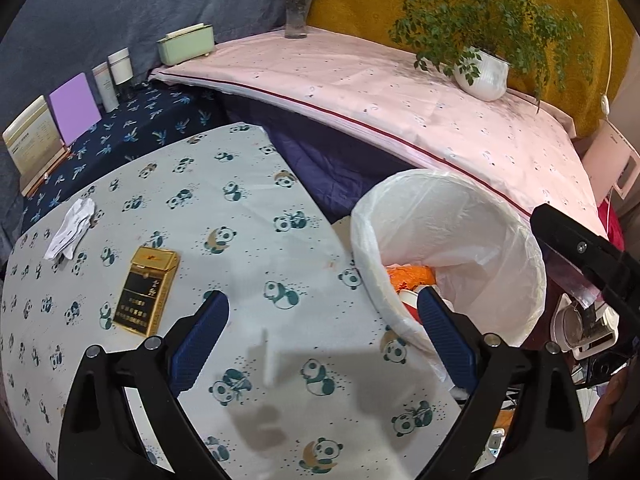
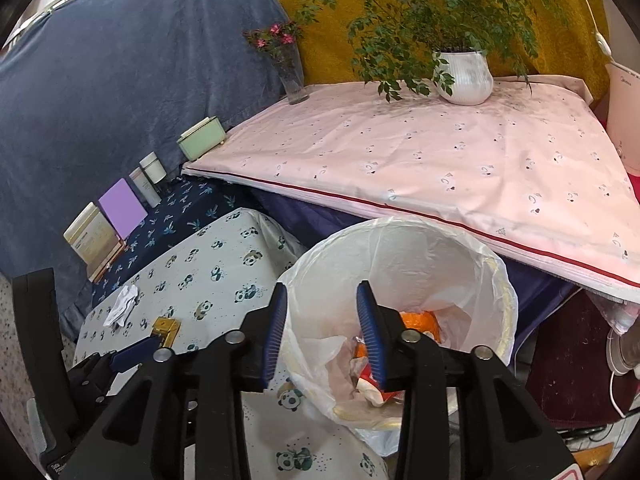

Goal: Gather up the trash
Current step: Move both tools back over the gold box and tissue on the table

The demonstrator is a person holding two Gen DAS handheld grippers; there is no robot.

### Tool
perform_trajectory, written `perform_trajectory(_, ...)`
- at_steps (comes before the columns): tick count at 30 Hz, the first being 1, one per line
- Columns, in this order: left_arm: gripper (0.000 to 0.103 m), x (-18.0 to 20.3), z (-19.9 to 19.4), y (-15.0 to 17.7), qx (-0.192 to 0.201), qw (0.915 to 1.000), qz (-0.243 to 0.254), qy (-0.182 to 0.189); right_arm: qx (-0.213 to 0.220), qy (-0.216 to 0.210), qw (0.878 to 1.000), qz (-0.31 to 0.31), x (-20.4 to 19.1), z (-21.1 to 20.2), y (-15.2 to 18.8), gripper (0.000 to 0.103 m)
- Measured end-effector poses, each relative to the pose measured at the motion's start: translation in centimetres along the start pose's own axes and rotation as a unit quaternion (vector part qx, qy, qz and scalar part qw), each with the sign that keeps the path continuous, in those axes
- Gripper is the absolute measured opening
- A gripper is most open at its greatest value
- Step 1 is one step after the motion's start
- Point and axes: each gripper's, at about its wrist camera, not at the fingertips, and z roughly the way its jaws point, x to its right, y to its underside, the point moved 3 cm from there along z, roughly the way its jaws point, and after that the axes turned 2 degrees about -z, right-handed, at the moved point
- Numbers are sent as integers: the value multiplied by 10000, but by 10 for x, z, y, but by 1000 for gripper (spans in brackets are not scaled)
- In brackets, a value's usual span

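A gold and black cigarette pack [image 1: 146, 289] lies on the panda-print tablecloth [image 1: 256, 216], left of my left gripper [image 1: 322, 312], which is open and empty just above the cloth. A crumpled white tissue [image 1: 71, 229] lies further left. A white-lined trash bin [image 1: 448, 256] stands at the table's right edge with orange and red wrappers [image 1: 412, 276] inside. My right gripper [image 2: 322, 332] is open and empty over the bin [image 2: 404, 272], above the wrappers [image 2: 420, 322]. The pack [image 2: 166, 330] and tissue [image 2: 122, 304] also show in the right wrist view.
A pink-covered raised surface [image 1: 400, 92] behind the bin holds a white potted plant [image 1: 484, 72] and a glass flower vase [image 1: 298, 4]. A green box [image 1: 186, 44], bottles [image 1: 120, 66], a purple card [image 1: 74, 108] and a booklet [image 1: 34, 136] line the left back.
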Motion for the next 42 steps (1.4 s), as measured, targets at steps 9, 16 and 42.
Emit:
perform_trajectory(9, 91, -32, -14, 4, 144, 9996, -173, -181, -45, -74, 9997, -232, -33, 0, 7, 54)
perform_trajectory(16, 94, -66, -26, 9, 241, 9982, -437, -343, -106, -119, 9990, -422, -63, -1, 16, 66)
perform_trajectory(42, 94, -196, -54, 47, 358, 9830, -1236, -1309, -473, -428, 9916, -1122, -183, 26, 61, 83)
